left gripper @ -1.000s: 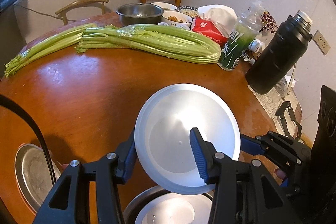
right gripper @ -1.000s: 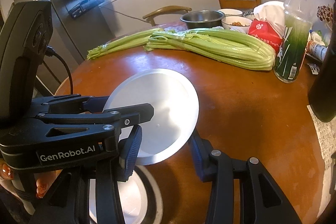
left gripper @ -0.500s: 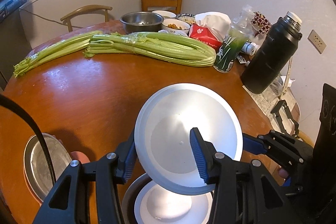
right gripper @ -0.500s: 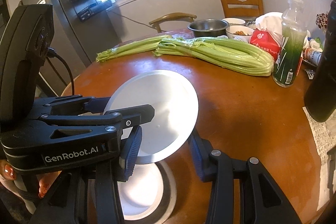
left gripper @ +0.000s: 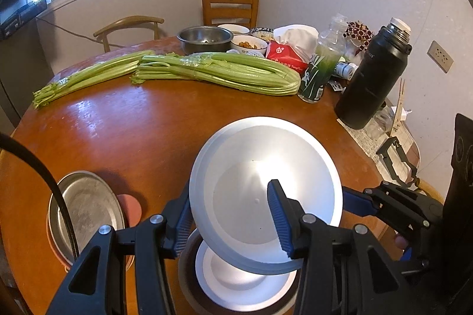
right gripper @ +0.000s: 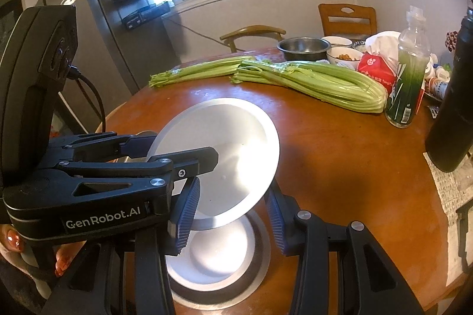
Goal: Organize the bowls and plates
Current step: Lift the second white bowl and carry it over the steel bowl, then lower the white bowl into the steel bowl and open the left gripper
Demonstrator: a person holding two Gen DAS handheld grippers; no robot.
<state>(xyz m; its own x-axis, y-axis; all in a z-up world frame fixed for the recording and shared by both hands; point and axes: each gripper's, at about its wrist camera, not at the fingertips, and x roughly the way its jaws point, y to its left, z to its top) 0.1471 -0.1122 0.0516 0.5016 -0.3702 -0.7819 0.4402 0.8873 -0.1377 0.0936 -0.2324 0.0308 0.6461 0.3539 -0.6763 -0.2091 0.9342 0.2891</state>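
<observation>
Left wrist view: left gripper [left gripper: 230, 214] clamped on round white shallow plate [left gripper: 266, 191], tilted, now higher than second ago; more of white plate in grey bowl [left gripper: 236, 282] exposed at 6 o'clock. Lift off stack underway.

Right wrist view: right gripper [right gripper: 230, 214] grips same plate's rim, probably; contact partly hidden. Celery [right gripper: 310, 81] at 1 o'clock.

The plate [left gripper: 266, 188] is plain silvery white. The table [left gripper: 133, 131] is glossy reddish-brown wood. The celery [left gripper: 224, 72] is pale green. The flask [left gripper: 372, 84] is matte black, the tissue pack [left gripper: 285, 55] red, and the gripper pads [left gripper: 279, 219] are ribbed blue.
</observation>
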